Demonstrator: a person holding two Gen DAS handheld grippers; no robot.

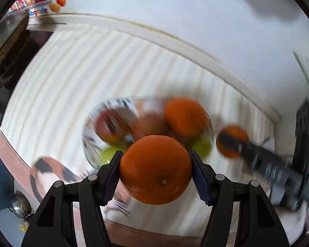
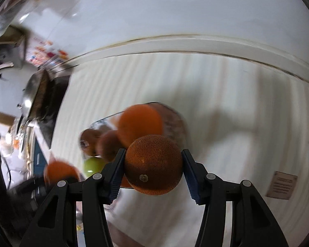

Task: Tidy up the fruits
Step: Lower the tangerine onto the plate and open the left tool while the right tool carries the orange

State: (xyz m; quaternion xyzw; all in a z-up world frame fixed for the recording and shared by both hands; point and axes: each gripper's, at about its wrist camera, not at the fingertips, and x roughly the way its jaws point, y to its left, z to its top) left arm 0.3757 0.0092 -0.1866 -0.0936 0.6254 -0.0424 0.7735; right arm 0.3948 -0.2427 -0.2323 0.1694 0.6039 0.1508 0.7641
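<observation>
Left wrist: both tongs [image 1: 155, 171] [image 2: 153, 169] clamped on oranges [image 1: 155, 168] [image 2: 153, 164], stem ends camera-ward.

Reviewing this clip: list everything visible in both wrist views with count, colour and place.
Held oranges: 2, orange; one in the left gripper, one in the right.
Glass bowl: 1, clear; on the striped surface ahead of both grippers.
Orange in bowl: 1, orange; far right side of the bowl.
Reddish fruits: 2, red-brown, blurred; inside the bowl.
Green fruits: 2, green; near side of the bowl.
Striped cloth: 1, white with beige stripes; covering the table.
Metal pot: 1, silver; far left.
Left gripper: black, blue pads.
Right gripper: same.
</observation>
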